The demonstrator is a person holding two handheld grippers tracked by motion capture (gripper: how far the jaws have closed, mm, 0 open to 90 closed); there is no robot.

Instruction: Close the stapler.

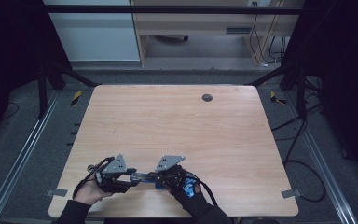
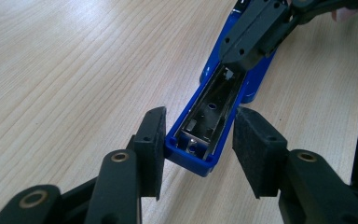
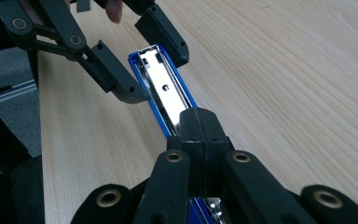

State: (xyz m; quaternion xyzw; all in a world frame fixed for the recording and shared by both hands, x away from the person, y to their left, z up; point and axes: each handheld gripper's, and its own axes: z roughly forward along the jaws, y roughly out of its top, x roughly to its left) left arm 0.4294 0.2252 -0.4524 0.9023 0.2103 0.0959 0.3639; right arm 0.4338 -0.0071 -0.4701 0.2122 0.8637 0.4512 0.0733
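A blue stapler lies opened flat on the wooden table near its front edge, with its bare metal channel facing up. My left gripper is open, and one pad stands on each side of the stapler's front end without clamping it. My right gripper comes from the opposite end with its pads pressed together. Its tips rest in the channel near the hinge end, and I see nothing between them. In the high view the stapler lies between the left gripper and the right gripper.
A small dark round disc is set in the table at the far side. Metal rails and loose cables run along the floor on both sides. A person's hands hold both grippers at the near edge.
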